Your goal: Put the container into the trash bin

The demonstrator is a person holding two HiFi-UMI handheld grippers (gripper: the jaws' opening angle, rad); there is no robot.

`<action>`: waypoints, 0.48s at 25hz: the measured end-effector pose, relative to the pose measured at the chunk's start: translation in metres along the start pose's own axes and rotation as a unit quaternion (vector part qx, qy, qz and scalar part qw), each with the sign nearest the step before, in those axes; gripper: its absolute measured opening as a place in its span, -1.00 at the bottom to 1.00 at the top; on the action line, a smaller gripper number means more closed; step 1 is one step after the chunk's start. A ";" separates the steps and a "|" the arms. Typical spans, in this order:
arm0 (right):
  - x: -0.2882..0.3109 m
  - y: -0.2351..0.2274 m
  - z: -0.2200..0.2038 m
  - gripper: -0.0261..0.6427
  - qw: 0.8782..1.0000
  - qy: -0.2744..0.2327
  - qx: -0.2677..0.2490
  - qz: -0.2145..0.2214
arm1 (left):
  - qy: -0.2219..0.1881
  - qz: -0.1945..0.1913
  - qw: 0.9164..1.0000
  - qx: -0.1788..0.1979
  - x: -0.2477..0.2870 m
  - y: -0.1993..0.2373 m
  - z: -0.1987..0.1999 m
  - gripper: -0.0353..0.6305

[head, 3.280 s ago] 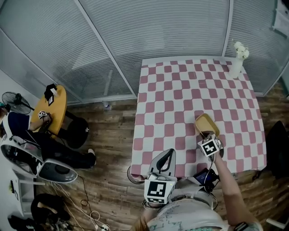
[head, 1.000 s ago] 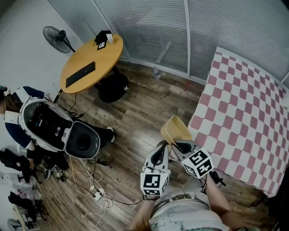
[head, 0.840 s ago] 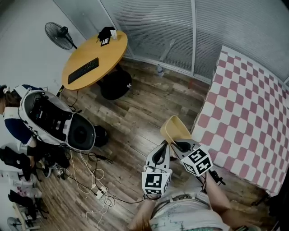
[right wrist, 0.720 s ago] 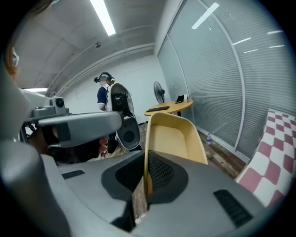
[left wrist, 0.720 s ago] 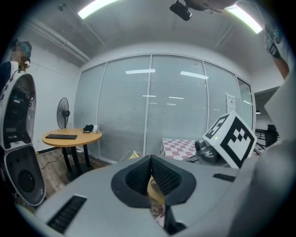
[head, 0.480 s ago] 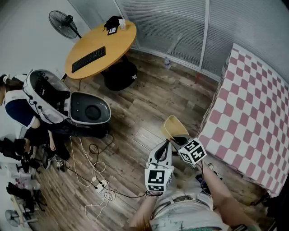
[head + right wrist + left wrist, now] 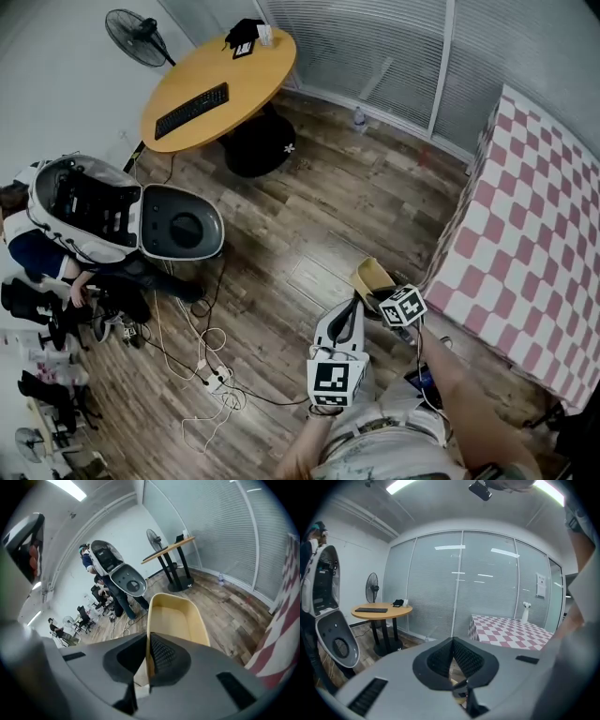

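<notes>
The container is a shallow tan tray with rounded corners. My right gripper is shut on its near rim and holds it low over the wooden floor, beside the checkered table's corner. In the right gripper view the container sticks out forward, with the right gripper pinching its left wall. My left gripper hovers just left of it, jaws together and empty. In the left gripper view the left gripper points across the room. I cannot pick out a trash bin in any view.
The pink-and-white checkered table stands at the right. A round wooden table with a keyboard is at the back, with a fan beside it. A white open shell case, a person and floor cables lie left.
The right gripper has sunk towards the floor with the container, which looks smaller and lower. The left gripper has shifted slightly. The head view has swung further over the floor.
</notes>
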State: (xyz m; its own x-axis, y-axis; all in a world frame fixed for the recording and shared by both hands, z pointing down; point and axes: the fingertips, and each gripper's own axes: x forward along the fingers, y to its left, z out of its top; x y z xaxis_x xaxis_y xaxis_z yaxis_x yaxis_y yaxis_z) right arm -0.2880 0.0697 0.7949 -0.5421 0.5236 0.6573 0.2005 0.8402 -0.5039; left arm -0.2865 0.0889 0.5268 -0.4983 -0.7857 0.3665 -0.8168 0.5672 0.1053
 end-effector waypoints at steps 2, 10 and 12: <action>0.011 -0.013 -0.019 -0.89 1.000 0.029 -0.006 -0.010 | 0.003 -0.003 1.000 -0.001 0.004 0.001 0.000 -0.85; 0.062 -0.043 -0.094 -0.89 0.994 0.108 -0.016 -0.030 | 0.020 0.006 1.000 -0.013 0.015 0.017 -0.017 -0.85; 0.073 -0.053 -0.104 -0.89 0.992 0.118 -0.015 -0.046 | 0.022 0.003 1.000 -0.009 0.018 0.019 -0.020 -0.85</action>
State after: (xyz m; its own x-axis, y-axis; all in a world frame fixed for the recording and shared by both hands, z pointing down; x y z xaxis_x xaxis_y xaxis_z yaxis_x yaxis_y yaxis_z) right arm -0.2526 0.0782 0.9276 -0.3545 0.4604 0.8139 0.1848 0.8877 -0.4217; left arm -0.3051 0.0911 0.5541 -0.4899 -0.7706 0.4076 -0.8083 0.5767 0.1189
